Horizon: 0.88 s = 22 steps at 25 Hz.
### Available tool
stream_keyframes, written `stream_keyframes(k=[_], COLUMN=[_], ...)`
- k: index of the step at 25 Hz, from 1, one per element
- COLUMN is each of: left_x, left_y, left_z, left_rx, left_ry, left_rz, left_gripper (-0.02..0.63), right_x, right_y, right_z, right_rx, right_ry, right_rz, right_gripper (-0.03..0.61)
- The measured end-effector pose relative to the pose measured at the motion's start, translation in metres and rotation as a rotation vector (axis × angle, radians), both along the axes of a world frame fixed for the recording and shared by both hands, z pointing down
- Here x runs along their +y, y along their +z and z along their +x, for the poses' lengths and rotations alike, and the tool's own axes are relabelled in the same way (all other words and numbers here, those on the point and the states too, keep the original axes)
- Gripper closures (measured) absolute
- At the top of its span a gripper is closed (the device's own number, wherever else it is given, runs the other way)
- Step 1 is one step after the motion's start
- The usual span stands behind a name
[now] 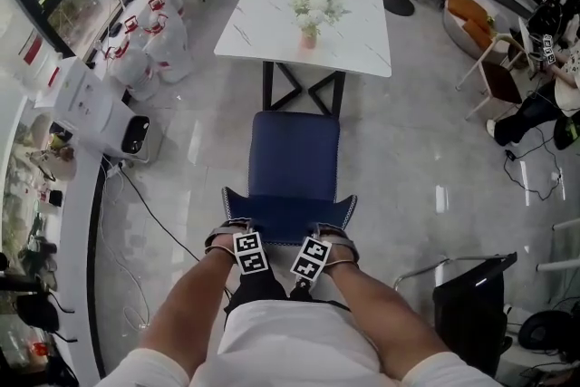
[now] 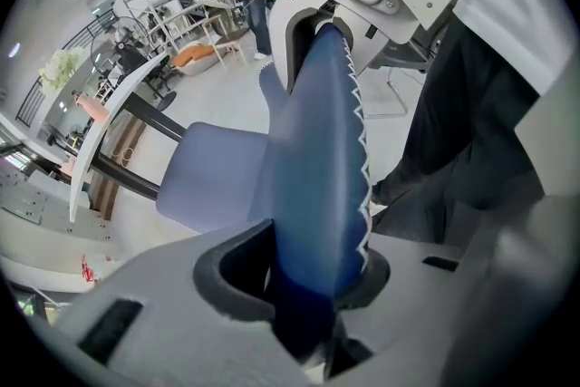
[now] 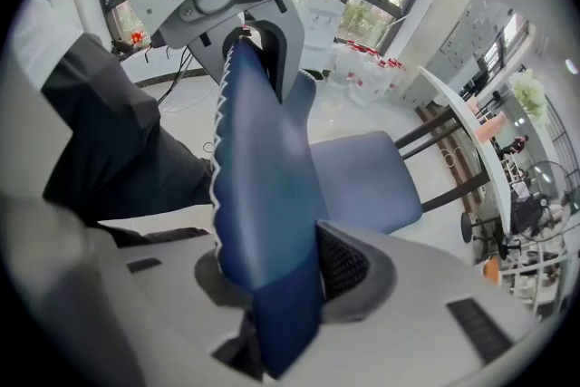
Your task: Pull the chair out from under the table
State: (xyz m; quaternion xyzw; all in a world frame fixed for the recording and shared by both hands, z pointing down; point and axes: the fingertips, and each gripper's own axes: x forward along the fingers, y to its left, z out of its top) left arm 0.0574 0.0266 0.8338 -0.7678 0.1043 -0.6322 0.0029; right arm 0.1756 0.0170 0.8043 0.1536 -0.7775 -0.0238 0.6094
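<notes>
Both forearms reach forward from the lower edge of the head view and come close together over the top of the backrest of the chair. The two grippers point steeply down, side by side. The left gripper sits on the left part of the top edge and the right gripper on the right part.

In the left gripper view the jaws stand fairly wide and close on the blue padded backrest, which fills the space between them. In the right gripper view it is the same: the backrest is clamped between the jaws and the meshed pad lies against it.

The chair stands on the floor with its seat clear of the white marble surface, just in front of it. On the surface one small vase holds pale flowers.
</notes>
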Motion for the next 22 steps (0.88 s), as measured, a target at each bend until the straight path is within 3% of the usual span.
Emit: stream_keyframes(k=[22], left_x=[0.028], left_y=[-0.031], left_z=[-0.015], left_rx=[0.02], left_ry=[-0.017], left_rz=[-0.051], left_gripper=[0.506], right_x=[0.032], right_y=[-0.033], right_z=[-0.02], right_rx=[-0.019], right_ry=[0.03], right_rz=[-0.016], right_gripper=[0.442])
